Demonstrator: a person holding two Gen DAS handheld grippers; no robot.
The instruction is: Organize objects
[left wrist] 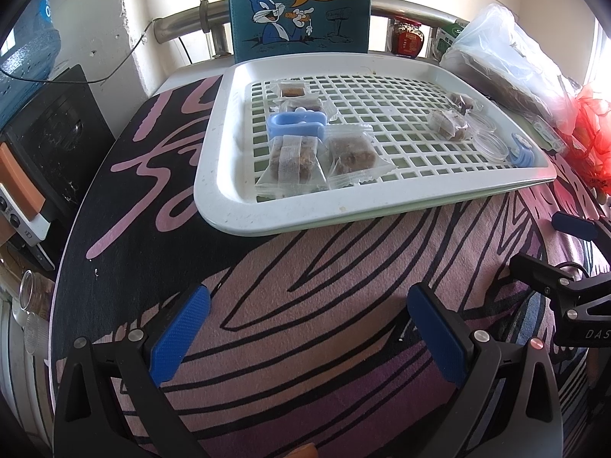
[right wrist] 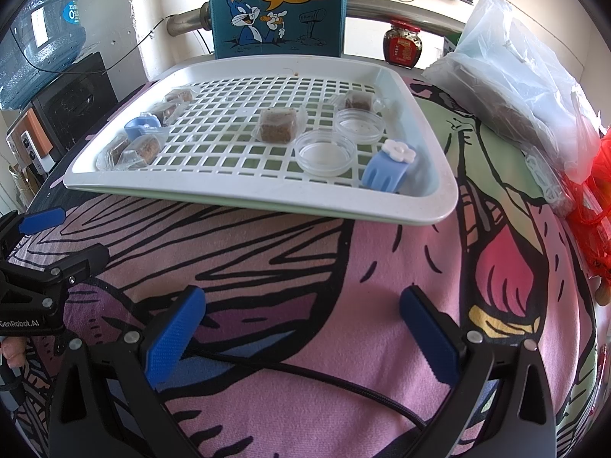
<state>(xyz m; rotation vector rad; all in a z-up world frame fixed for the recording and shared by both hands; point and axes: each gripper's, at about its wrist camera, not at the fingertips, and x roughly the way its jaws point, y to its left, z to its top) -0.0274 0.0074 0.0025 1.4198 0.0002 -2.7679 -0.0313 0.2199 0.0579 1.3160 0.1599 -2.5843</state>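
A white slotted tray (left wrist: 236, 213) (right wrist: 267, 200) lies on the patterned cloth, well ahead of both grippers. On it lie several wrapped brown snack blocks (left wrist: 351, 152) (right wrist: 277, 125), two clear round dishes (right wrist: 324, 152) (right wrist: 359, 124) and two blue hair clips: one at the tray's left (left wrist: 296, 125) (right wrist: 141, 124), one with a white flower at its right front corner (right wrist: 389, 170) (left wrist: 521, 154). My left gripper (left wrist: 307, 332) is open over bare cloth. My right gripper (right wrist: 301, 330) is also open with nothing between its fingers.
A blue cartoon-rabbit box (left wrist: 299, 4) stands behind the tray. A red-lidded jar (right wrist: 401, 47), a plastic bag (right wrist: 511, 76) and red netting (right wrist: 595, 198) sit at the right. A water bottle (right wrist: 42, 34) and a black speaker (left wrist: 53, 141) stand left. A black cable (right wrist: 324, 376) crosses the cloth.
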